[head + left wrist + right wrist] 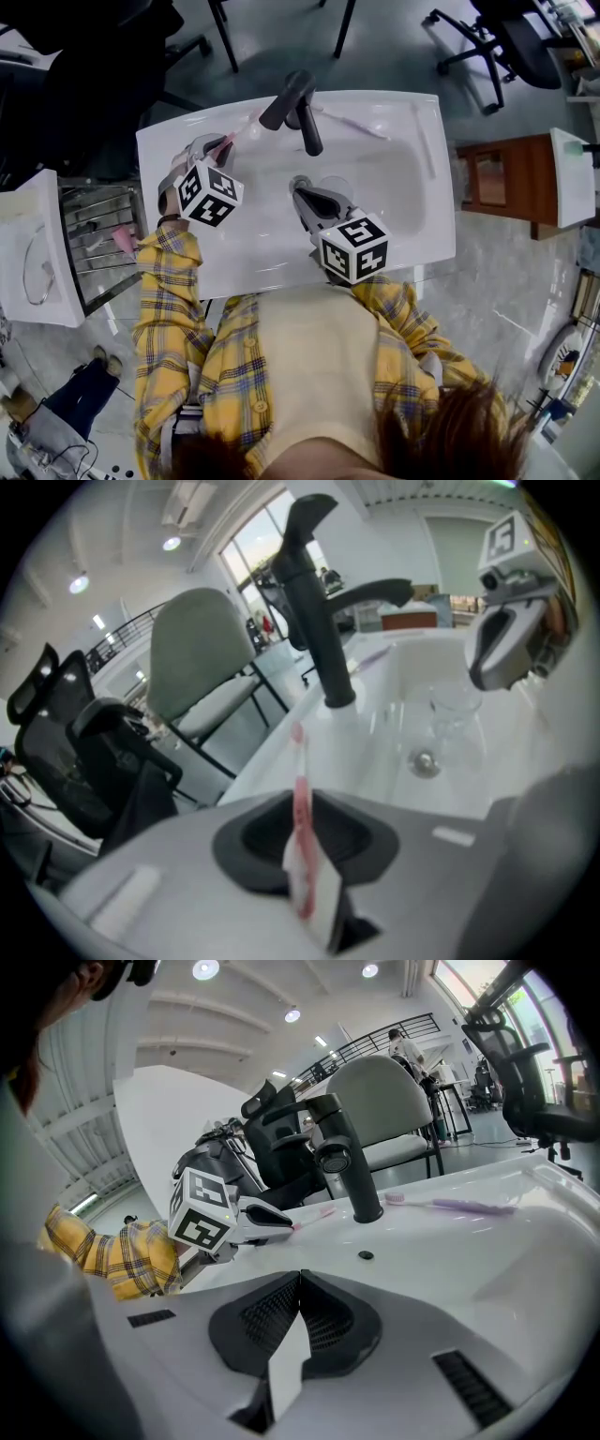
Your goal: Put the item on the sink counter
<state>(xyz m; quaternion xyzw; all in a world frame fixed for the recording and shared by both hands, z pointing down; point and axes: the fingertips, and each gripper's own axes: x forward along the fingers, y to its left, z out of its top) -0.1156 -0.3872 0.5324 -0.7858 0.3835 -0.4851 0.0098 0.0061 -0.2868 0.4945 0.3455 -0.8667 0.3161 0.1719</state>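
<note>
A pink toothbrush (240, 129) is pinched in my left gripper (216, 143), which is shut on its handle over the sink counter's back left part (169, 141). In the left gripper view the toothbrush (300, 789) stands up between the closed jaws, its head toward the black faucet (314, 602). My right gripper (300, 190) hangs over the basin, shut with nothing in it; its closed jaws meet in the right gripper view (298, 1290). From there I see the left gripper (267, 1224) and the pink toothbrush (314, 1214) low over the counter.
A purple toothbrush (354, 123) lies on the counter behind the basin, right of the faucet (298, 105). A clear glass (452, 710) stands in the basin near the drain (425, 761). A metal rack (94, 239) is on the left, a wooden cabinet (506, 183) on the right.
</note>
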